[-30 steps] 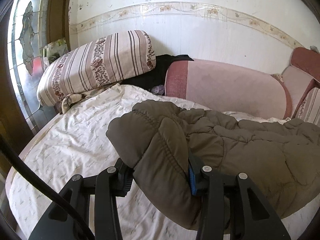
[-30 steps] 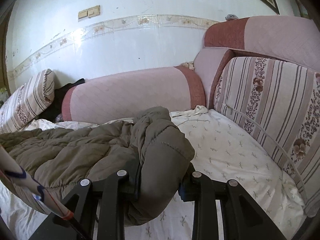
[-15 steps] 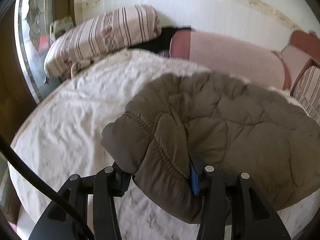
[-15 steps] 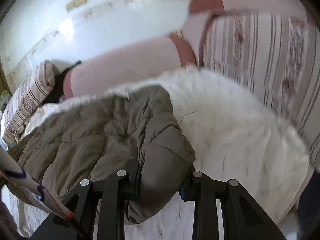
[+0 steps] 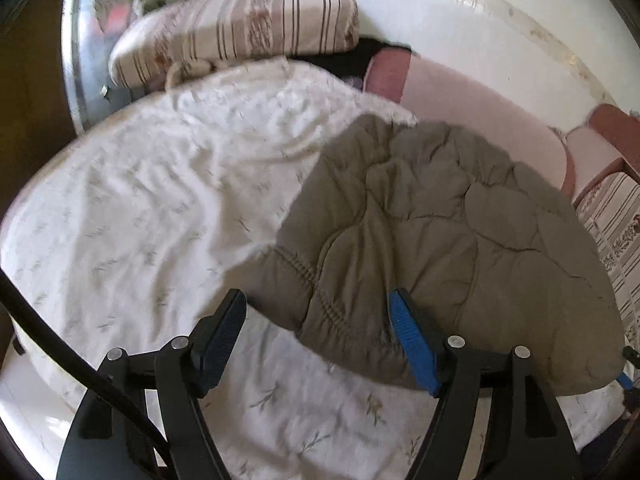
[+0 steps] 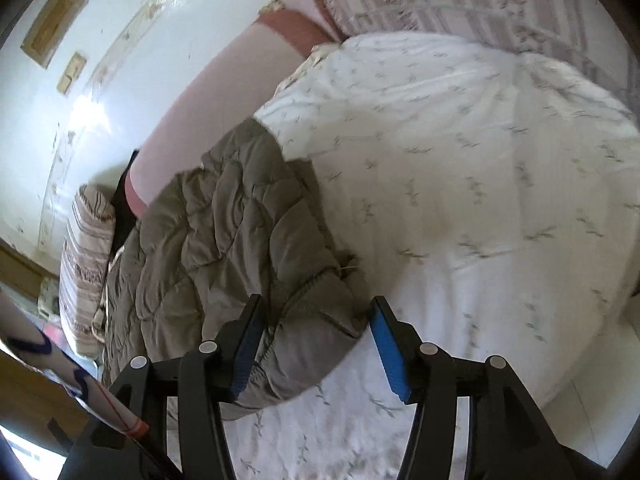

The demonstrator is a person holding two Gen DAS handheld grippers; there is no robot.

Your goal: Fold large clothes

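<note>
Both grippers, left gripper [image 5: 316, 312] and right gripper [image 6: 314, 316], just opened their jaws, letting go of the olive puffer jacket [image 5: 440, 232] now on the white bed [image 5: 160, 200], pink cushions [image 5: 480, 112] along the wall.

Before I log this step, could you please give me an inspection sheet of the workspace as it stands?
Surface: white sheet with a small sprig print, wrinkled, covering the bed.
Job's things: olive quilted jacket lying in a folded bundle on the sheet.
Clutter: dark garment tucked behind the cushions.
Grippers: left gripper open, jaws just widened, jacket edge between its fingers, left pad clear of it; right gripper open, jaws just widened, a jacket corner between its fingers, right pad clear of it.
Cables: black cable crossing the left wrist view's lower left.
Surroundings: striped cushion, pink bolster, white wall with a patterned border.
</note>
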